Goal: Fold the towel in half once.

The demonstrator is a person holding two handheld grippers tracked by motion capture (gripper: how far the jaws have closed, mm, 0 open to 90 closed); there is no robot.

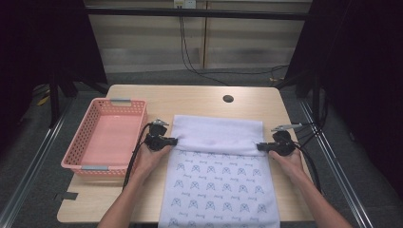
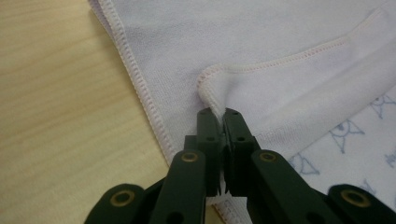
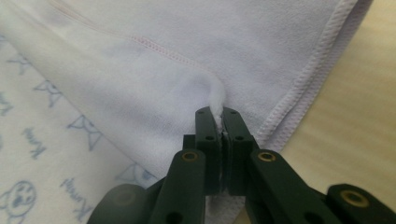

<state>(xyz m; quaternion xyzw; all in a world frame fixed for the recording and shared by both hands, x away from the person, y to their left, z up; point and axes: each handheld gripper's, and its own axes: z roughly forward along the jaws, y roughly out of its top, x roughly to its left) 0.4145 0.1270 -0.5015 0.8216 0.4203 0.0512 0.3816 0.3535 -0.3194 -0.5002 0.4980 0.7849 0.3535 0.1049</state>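
Note:
A white towel (image 1: 216,180) with a pale blue cat print lies on the wooden table (image 1: 199,99), its far end folded back toward me so the plain side (image 1: 216,133) faces up. My left gripper (image 1: 172,141) is shut on the left corner of that folded edge (image 2: 212,81), the cloth pinched between its jaws. On the other side my right gripper (image 1: 259,147) is shut on the right corner (image 3: 212,93). Both jaw pairs (image 2: 218,114) (image 3: 217,114) hold the fabric just above the printed layer.
A pink plastic basket (image 1: 83,137) stands empty at the table's left, close to my left hand. A dark round hole (image 1: 228,99) sits near the table's far edge. Cables trail from both grippers. Bare wood shows beyond the towel.

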